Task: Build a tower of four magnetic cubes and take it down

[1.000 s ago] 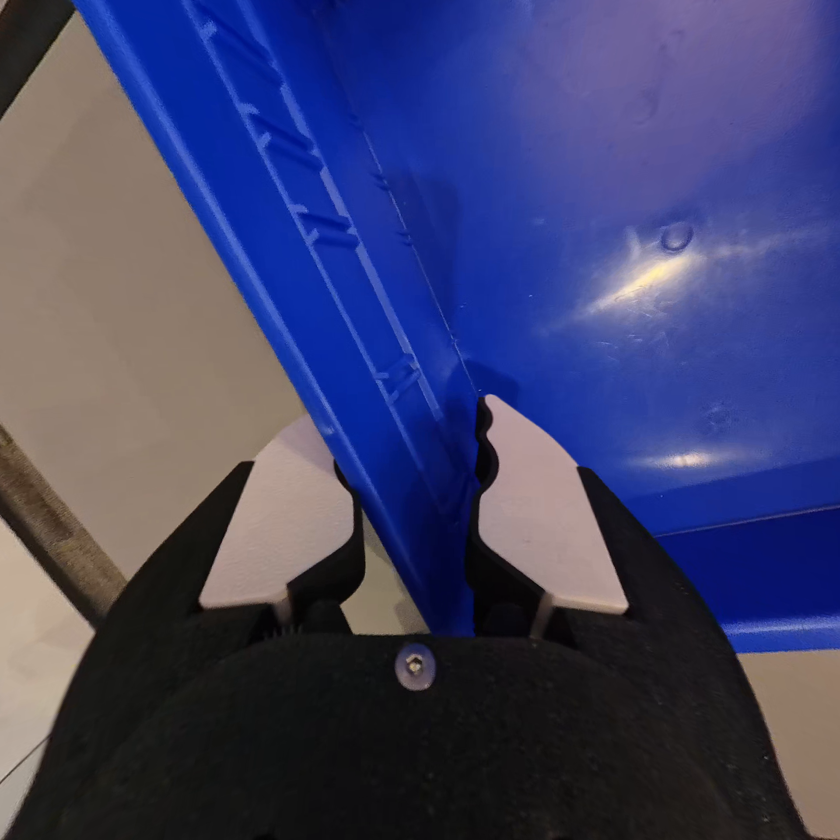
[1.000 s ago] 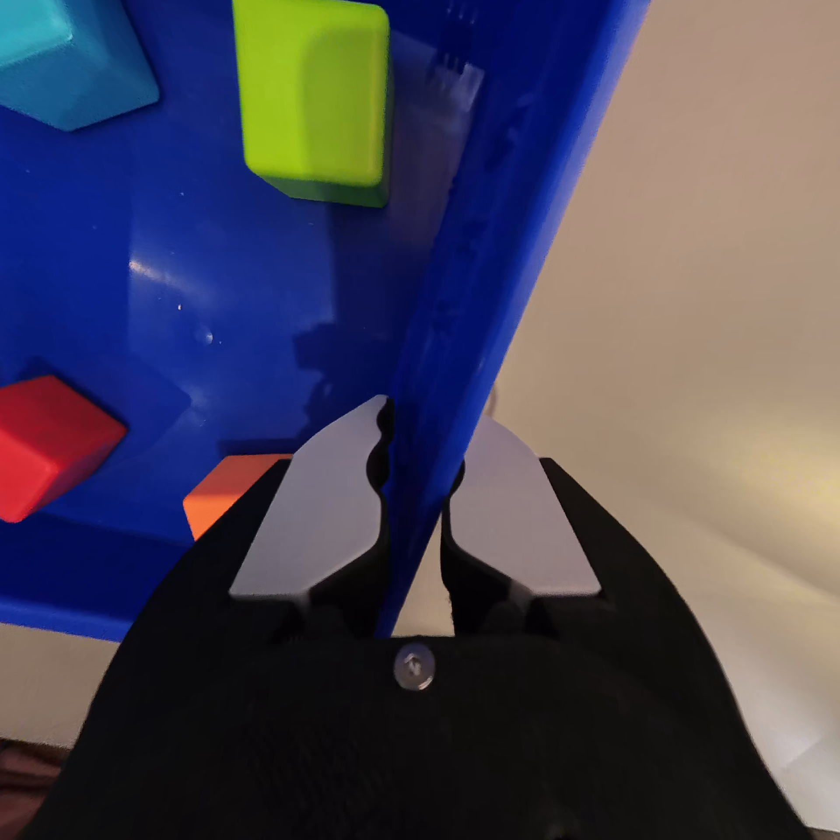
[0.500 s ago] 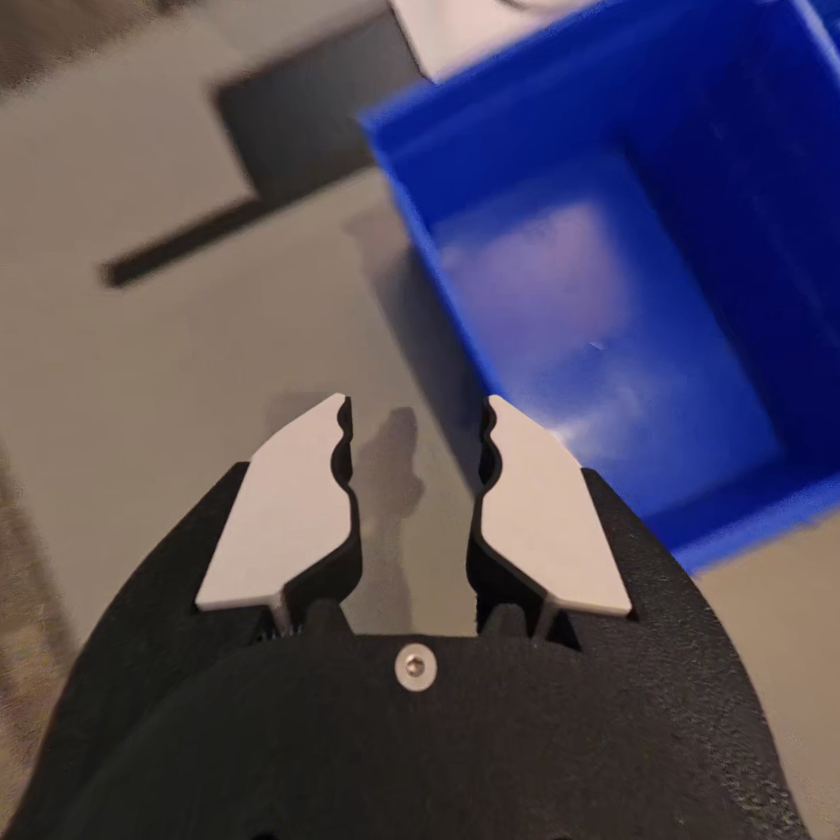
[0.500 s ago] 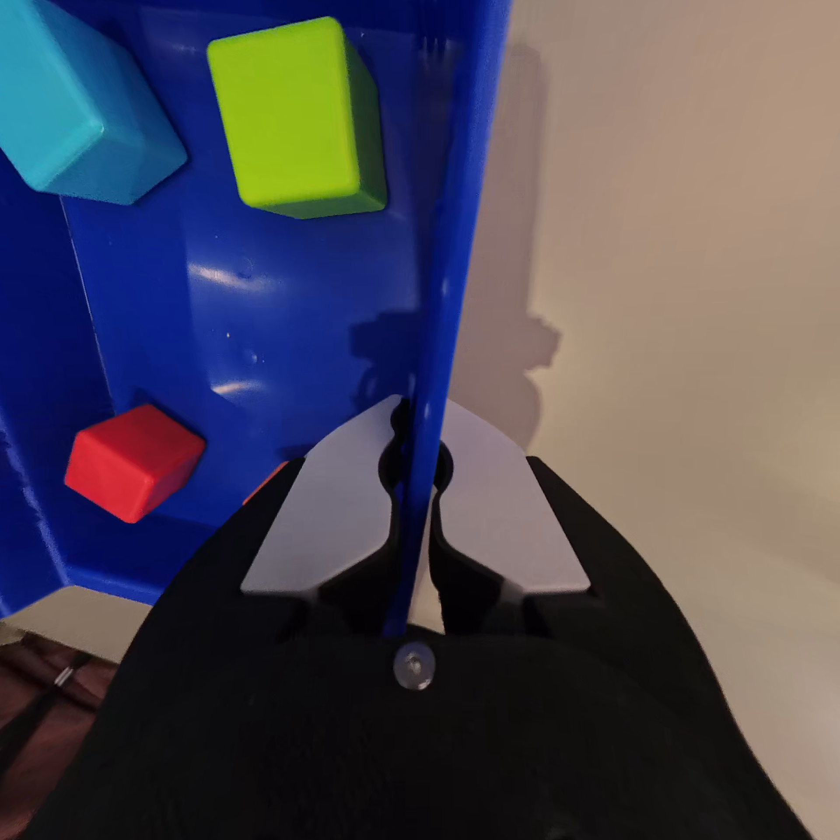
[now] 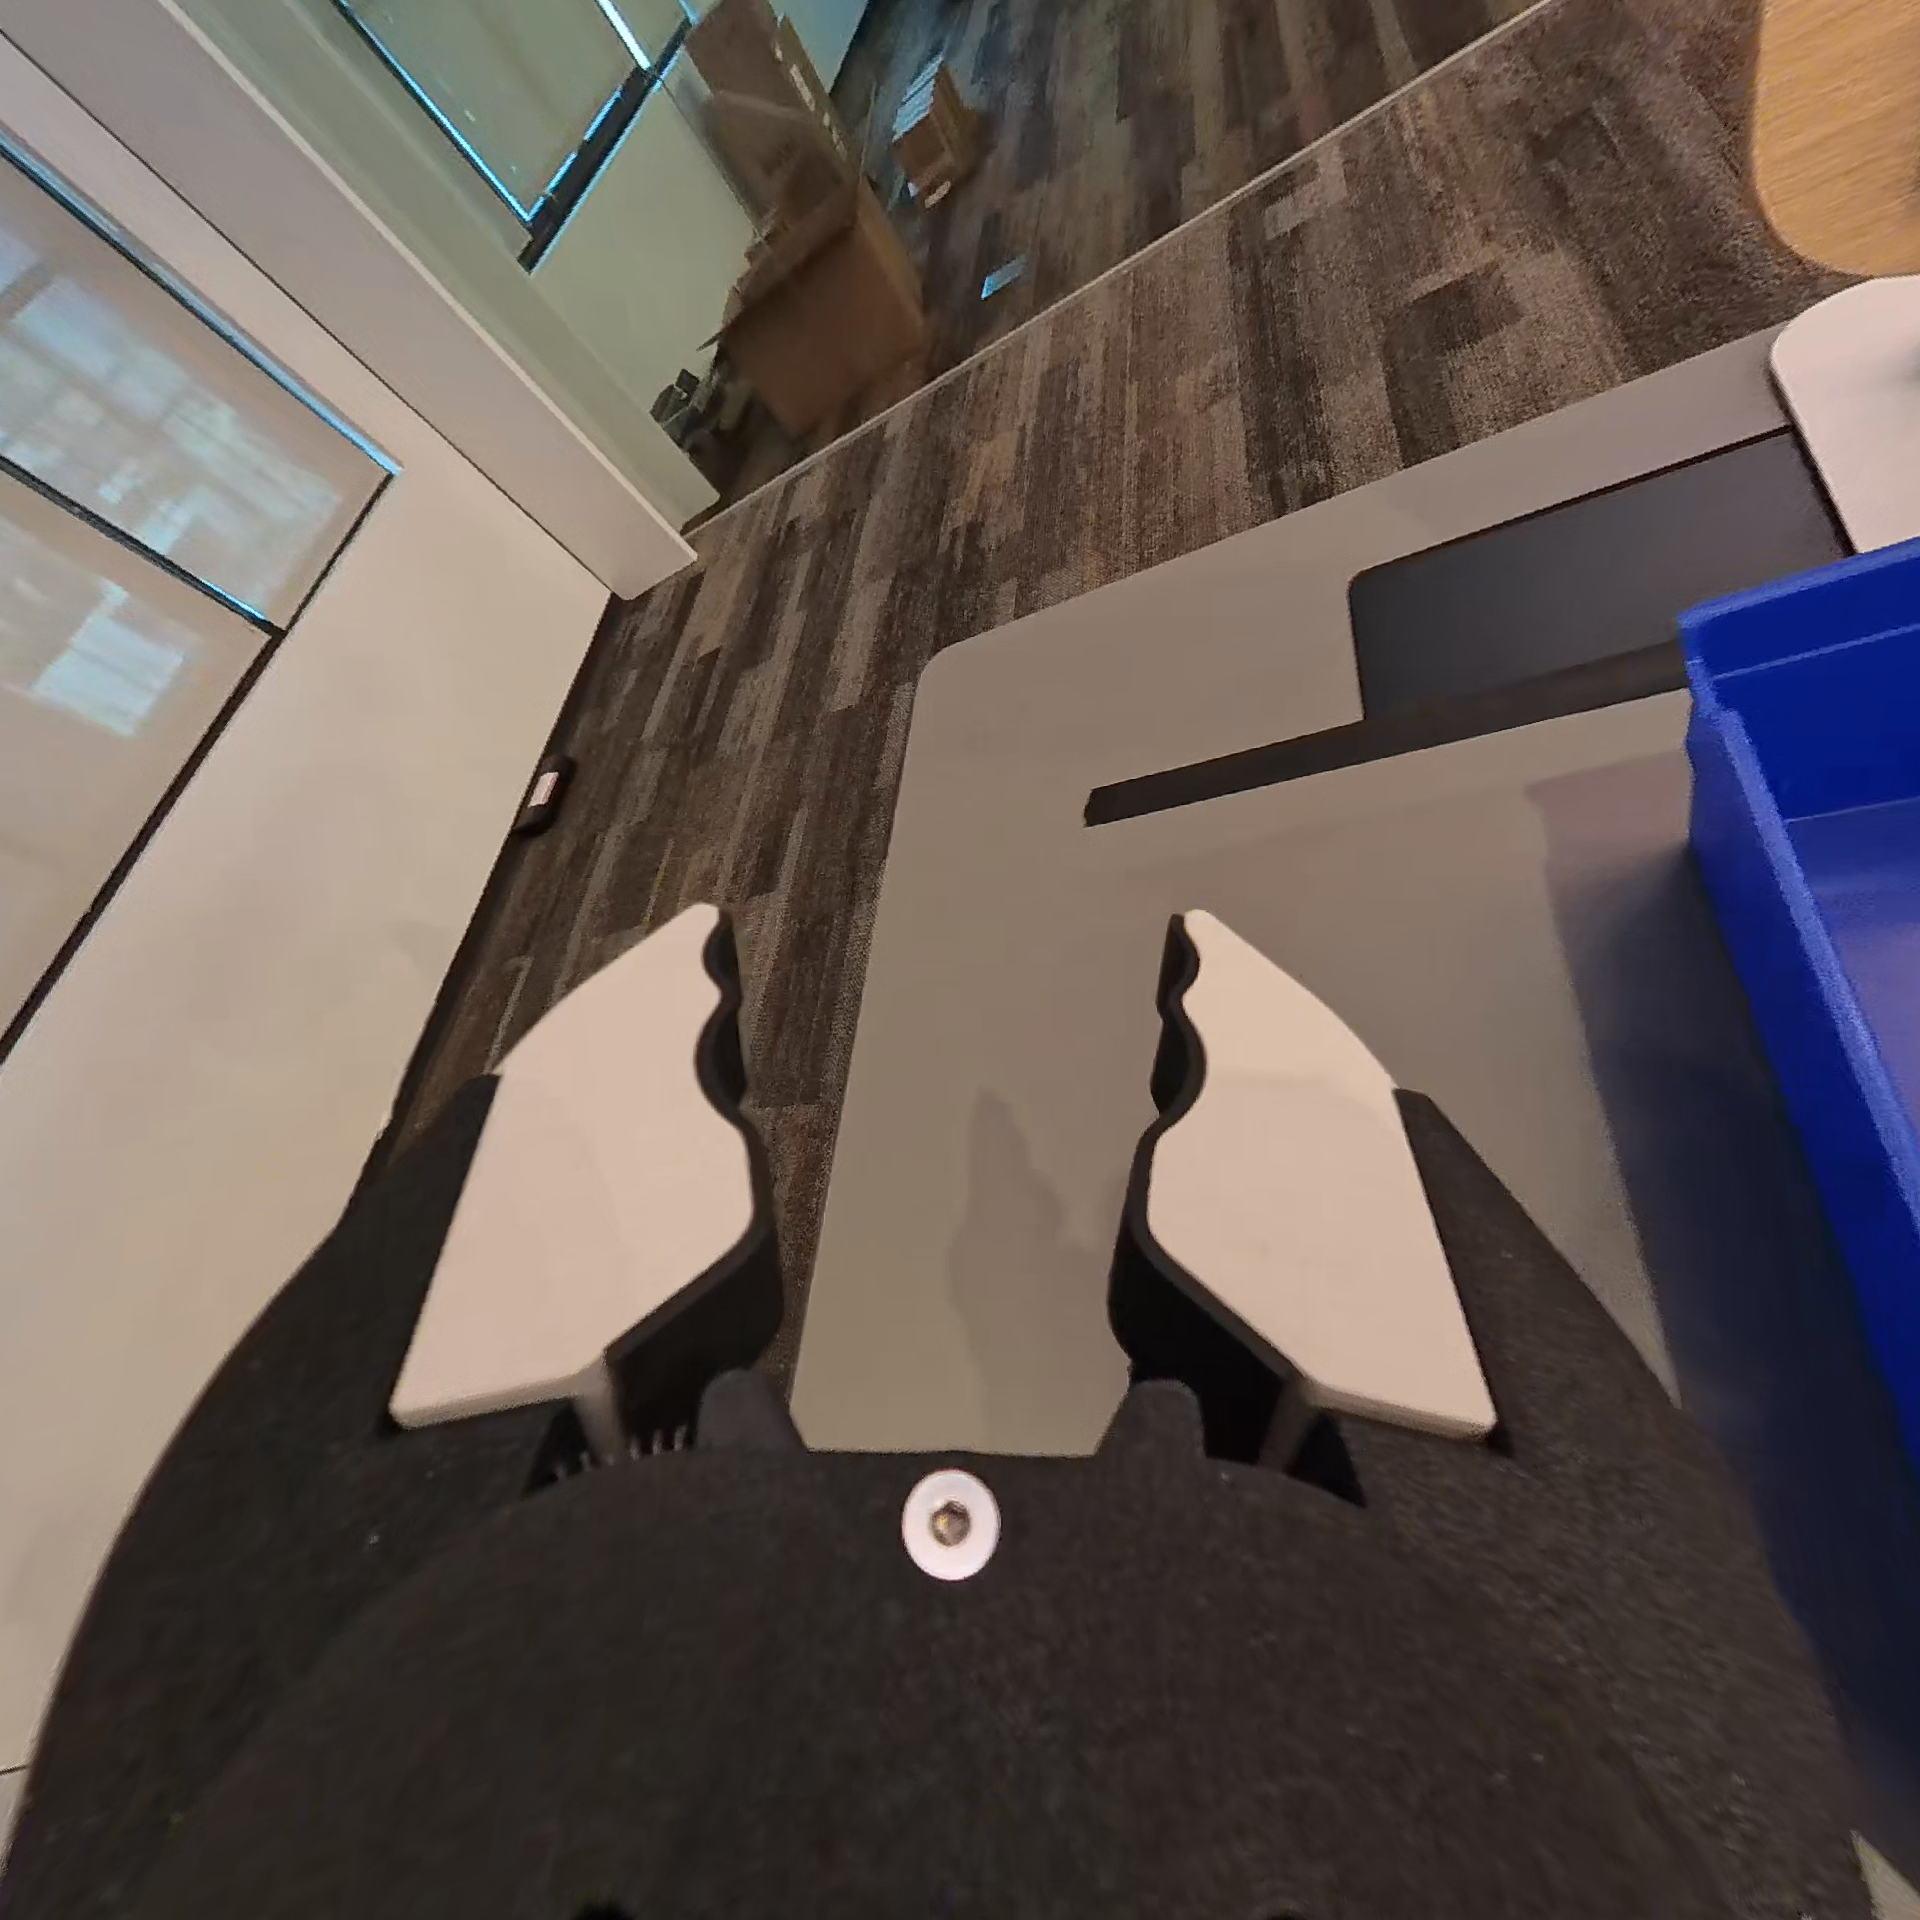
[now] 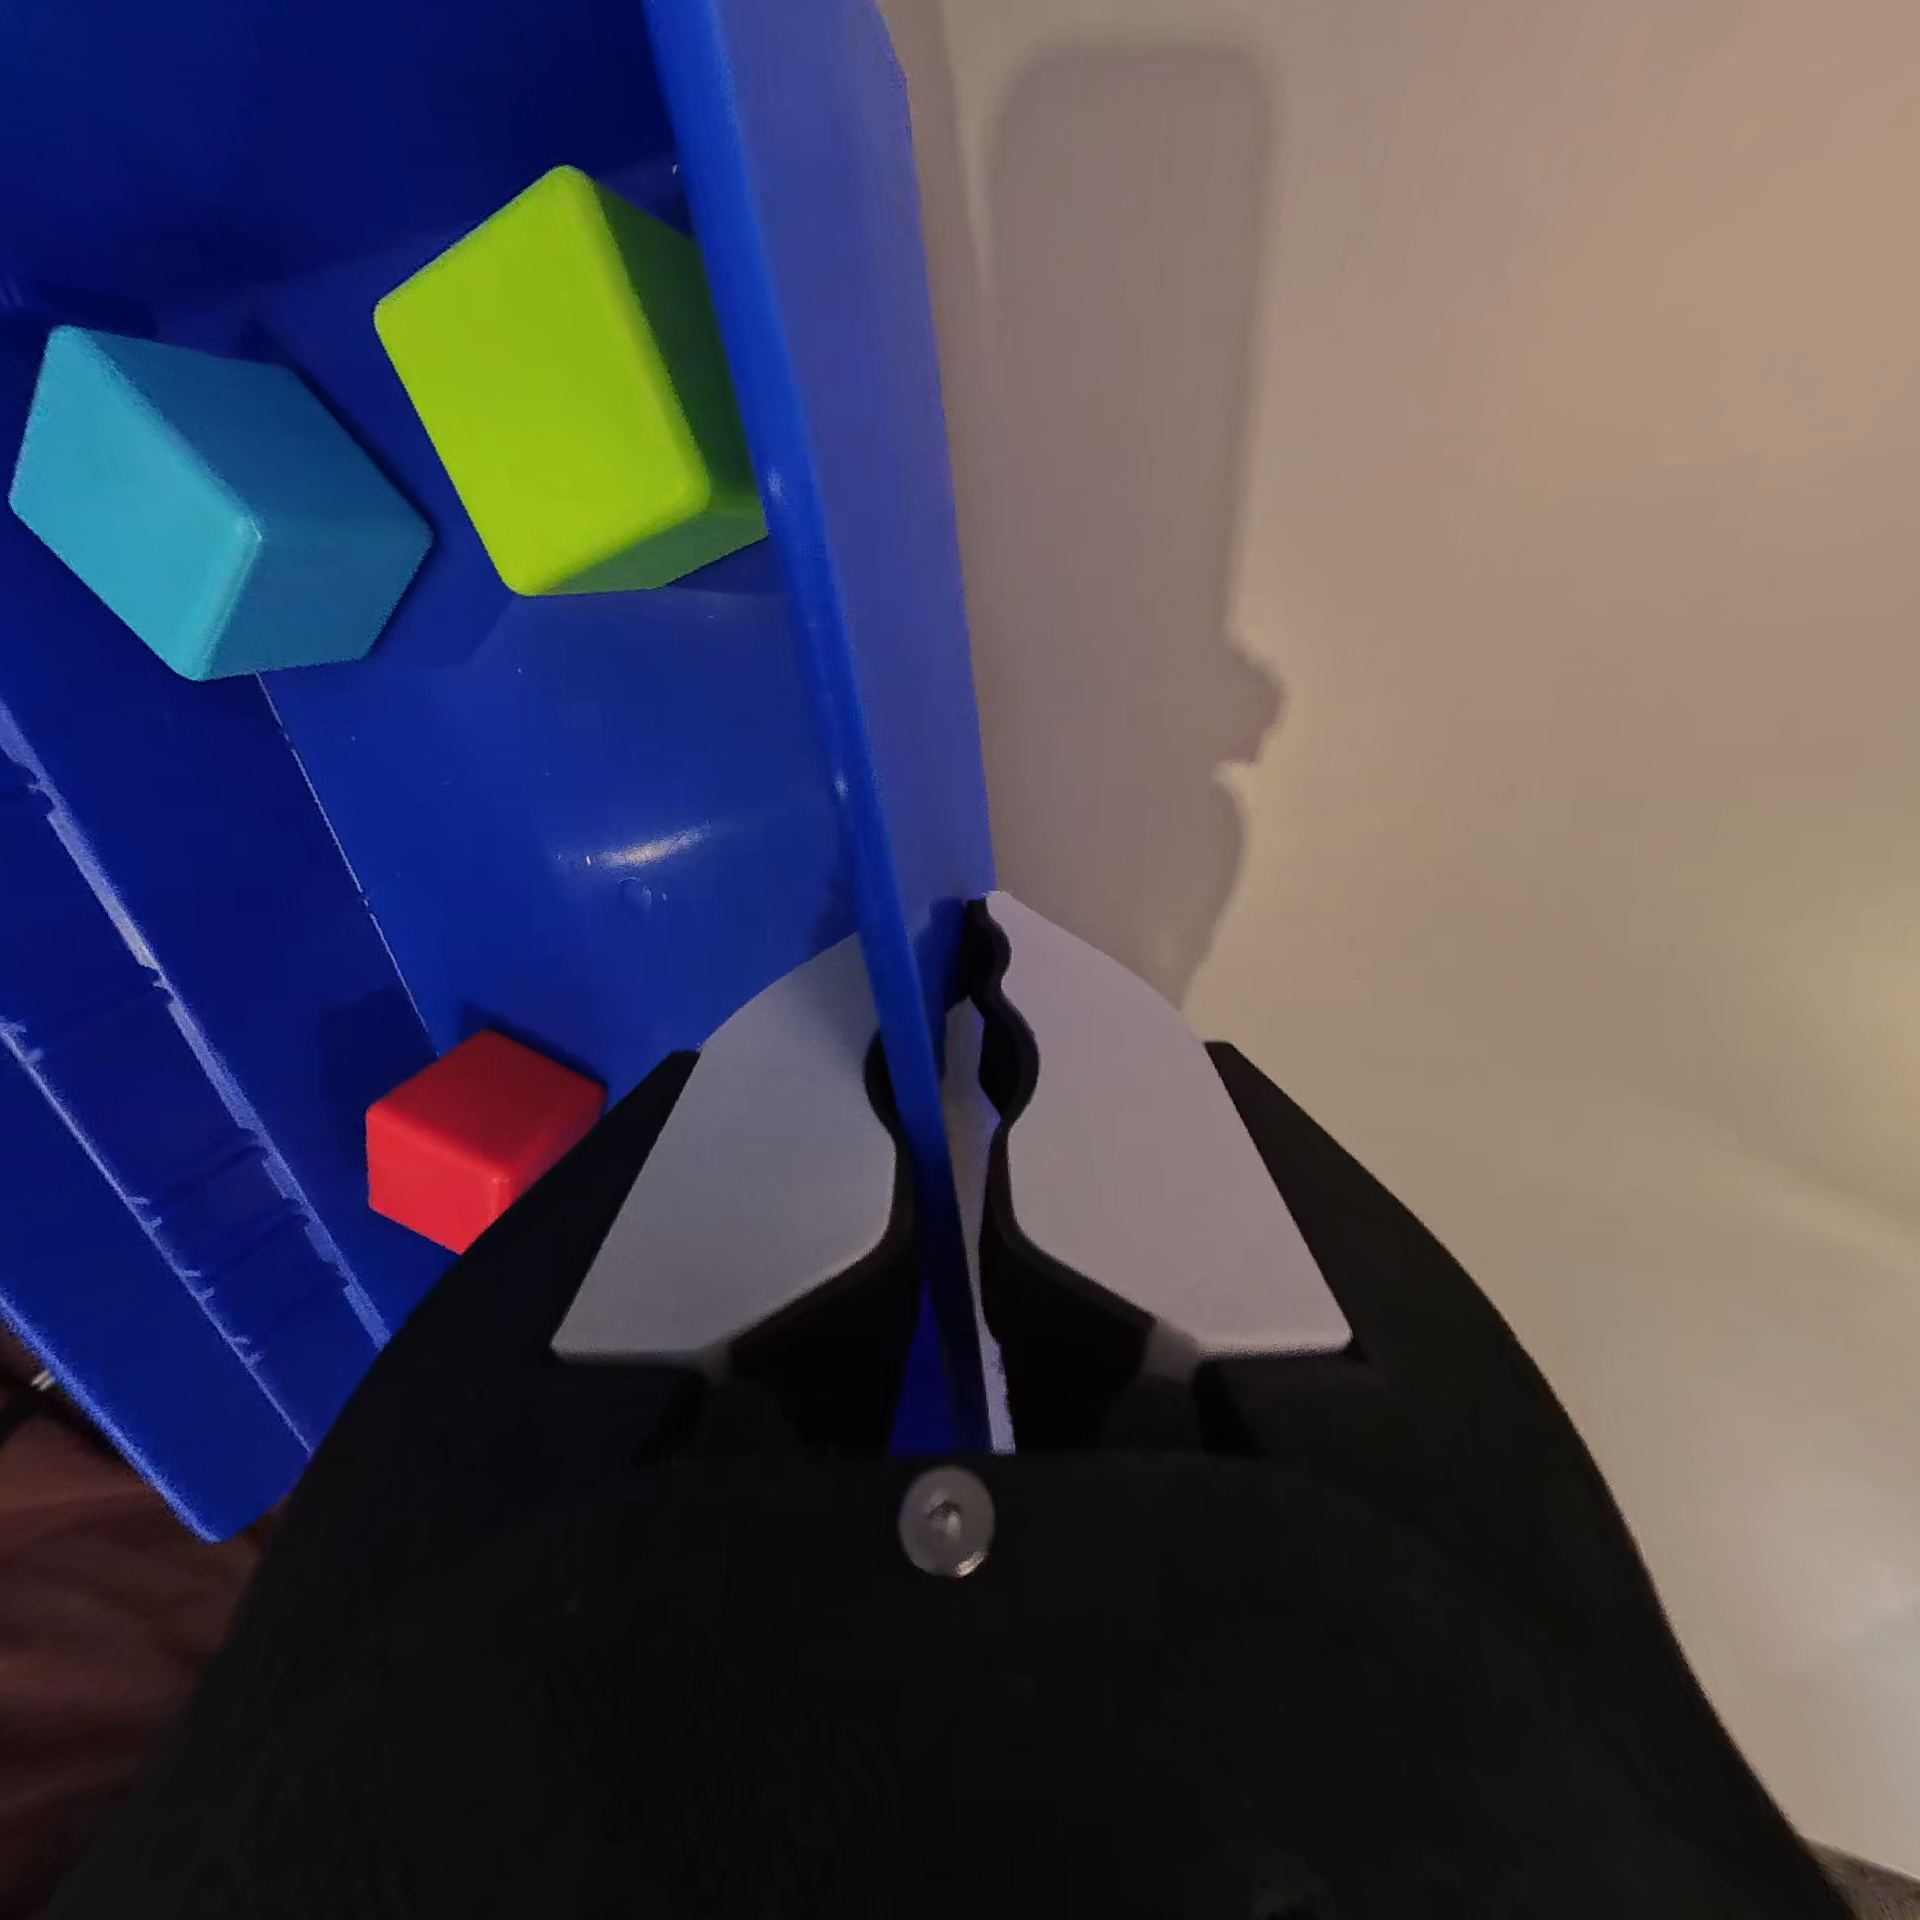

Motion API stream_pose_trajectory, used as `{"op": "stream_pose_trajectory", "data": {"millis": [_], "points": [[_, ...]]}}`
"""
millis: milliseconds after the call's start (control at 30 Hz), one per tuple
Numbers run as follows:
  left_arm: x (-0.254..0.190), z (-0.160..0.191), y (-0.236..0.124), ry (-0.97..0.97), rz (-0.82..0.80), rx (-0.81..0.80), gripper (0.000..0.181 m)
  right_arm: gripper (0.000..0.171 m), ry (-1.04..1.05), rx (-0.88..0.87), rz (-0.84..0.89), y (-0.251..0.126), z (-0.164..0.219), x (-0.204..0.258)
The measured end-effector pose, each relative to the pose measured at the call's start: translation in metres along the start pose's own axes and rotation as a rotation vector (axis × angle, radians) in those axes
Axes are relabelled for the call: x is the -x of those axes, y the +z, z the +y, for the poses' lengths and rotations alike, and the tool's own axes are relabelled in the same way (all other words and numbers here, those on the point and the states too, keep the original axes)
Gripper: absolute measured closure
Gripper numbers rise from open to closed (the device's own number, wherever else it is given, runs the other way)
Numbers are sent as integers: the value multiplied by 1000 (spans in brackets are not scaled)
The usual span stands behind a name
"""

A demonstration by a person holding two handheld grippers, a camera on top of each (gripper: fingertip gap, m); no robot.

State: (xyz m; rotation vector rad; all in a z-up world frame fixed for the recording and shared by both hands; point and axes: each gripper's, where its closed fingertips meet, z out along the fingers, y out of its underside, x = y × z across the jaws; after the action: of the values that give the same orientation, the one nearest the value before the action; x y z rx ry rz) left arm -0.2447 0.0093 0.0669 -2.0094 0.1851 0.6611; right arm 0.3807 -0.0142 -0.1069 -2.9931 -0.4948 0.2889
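blue plastic bin [image 6: 821,499]: its thin side wall sits clamped between the jaws of the right tool [image 6: 940,987], as it did a second ago. the left tool [image 5: 951,935] gripped the opposite wall then; it has since let go, now stands wide and empty, and points over bare grey table [image 5: 1039,831] with the bin wall [image 5: 1808,831] off to its right.

task objects, all inside the bin, to the left of the right tool: a green cube [image 6: 551,384] close against the held wall, a teal cube [image 6: 208,499] beyond it, a red cube [image 6: 473,1132] just beside the left finger. a fourth cube is not visible now.

judgement: no tower is started; the bin appears placed, and the freed left tool can begin picking.

obstructions: the bin walls limit side approach to the cubes. a dark panel [image 5: 1579,613] lies ahead of the left tool, carpeted floor [image 5: 1143,364] beyond the table edge.
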Motion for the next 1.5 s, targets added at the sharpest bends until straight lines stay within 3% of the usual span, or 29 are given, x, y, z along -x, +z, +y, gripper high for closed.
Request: {"op": "stream_pose_trajectory", "data": {"millis": [300, 533, 600, 700, 967, 1267, 1500], "points": [[18, 7, -7, -58, 49, -5, 104, 164, -43, 20, 50, -90, -17, 29], [56, 39, -15, -141, 56, 76, 106, 164, -219, 20, 30, -133, -82, 141], [60, 55, -20, -237, 116, 126, 113, 164, -287, 19, -13, -128, -104, 186], [68, 71, -30, -361, 178, 174, 106, 163, -385, 26, -78, -113, -133, 253], [117, 64, -74, -533, 71, 9, 105, 162, -549, 67, -184, -64, -190, 409], [138, 58, -115, -583, 36, -106, 106, 161, -644, 9, -155, -14, -243, 524], [135, 33, -145, -571, 49, -254, 116, 162, -675, 66, -158, 37, -248, 580]]}}
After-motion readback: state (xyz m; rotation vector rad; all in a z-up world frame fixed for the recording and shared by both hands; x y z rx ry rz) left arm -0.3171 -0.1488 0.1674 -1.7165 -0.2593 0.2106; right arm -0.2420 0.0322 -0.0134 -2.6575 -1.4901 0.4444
